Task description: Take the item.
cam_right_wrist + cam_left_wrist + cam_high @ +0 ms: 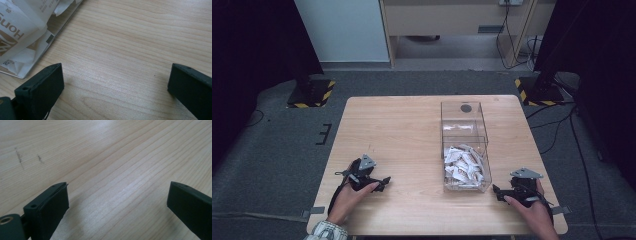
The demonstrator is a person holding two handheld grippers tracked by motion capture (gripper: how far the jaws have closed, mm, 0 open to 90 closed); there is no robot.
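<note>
Clear box right of centre on table, paper packets inside its near end

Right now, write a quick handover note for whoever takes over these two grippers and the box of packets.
Left gripper: open, holding nothing, low over bare wood near the table's front left.
Right gripper: open, holding nothing, near the front right, just beside the box.
Clear plastic box: stands right of centre. White paper packets fill its near half; the far half looks empty.
Done: no packet has been lifted out onto the table.
Left: probably the whole job of handling the packets; the right gripper is the closer one to start.
</note>
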